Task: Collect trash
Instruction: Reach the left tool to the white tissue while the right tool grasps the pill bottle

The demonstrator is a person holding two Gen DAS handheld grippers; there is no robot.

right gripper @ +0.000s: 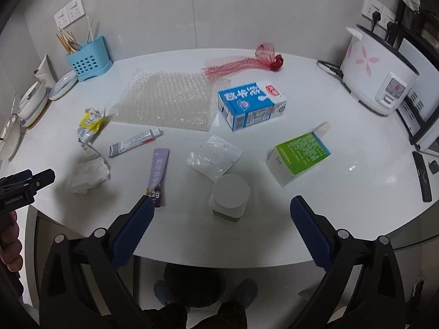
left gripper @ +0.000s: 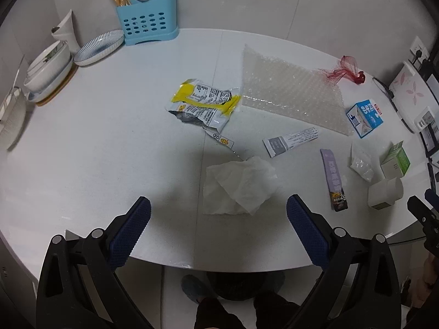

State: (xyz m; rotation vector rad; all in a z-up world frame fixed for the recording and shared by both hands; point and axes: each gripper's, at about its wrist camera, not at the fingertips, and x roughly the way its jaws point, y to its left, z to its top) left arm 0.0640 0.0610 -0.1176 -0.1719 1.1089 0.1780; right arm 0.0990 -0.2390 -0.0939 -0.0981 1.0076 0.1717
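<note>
Trash lies scattered on the white table (left gripper: 96,137). A crumpled white tissue (left gripper: 238,185) lies just ahead of my open left gripper (left gripper: 218,213), with nothing between its fingers. Beyond it are a yellow snack wrapper (left gripper: 204,104), a squeezed tube (left gripper: 290,141), a purple sachet (left gripper: 334,178) and bubble wrap (left gripper: 290,93). My right gripper (right gripper: 222,211) is open too, above the table's front edge, with a small white jar (right gripper: 230,194) right in front of it. A clear plastic bag (right gripper: 214,156), a green box (right gripper: 299,156), a blue milk carton (right gripper: 252,105) and red netting (right gripper: 241,61) lie farther back.
A blue utensil holder (left gripper: 146,22), stacked bowls (left gripper: 49,65) and a plate (left gripper: 100,46) stand at the back left. A rice cooker (right gripper: 378,74) with its cord sits at the right. A dark bin (right gripper: 192,285) and the person's feet show under the table edge.
</note>
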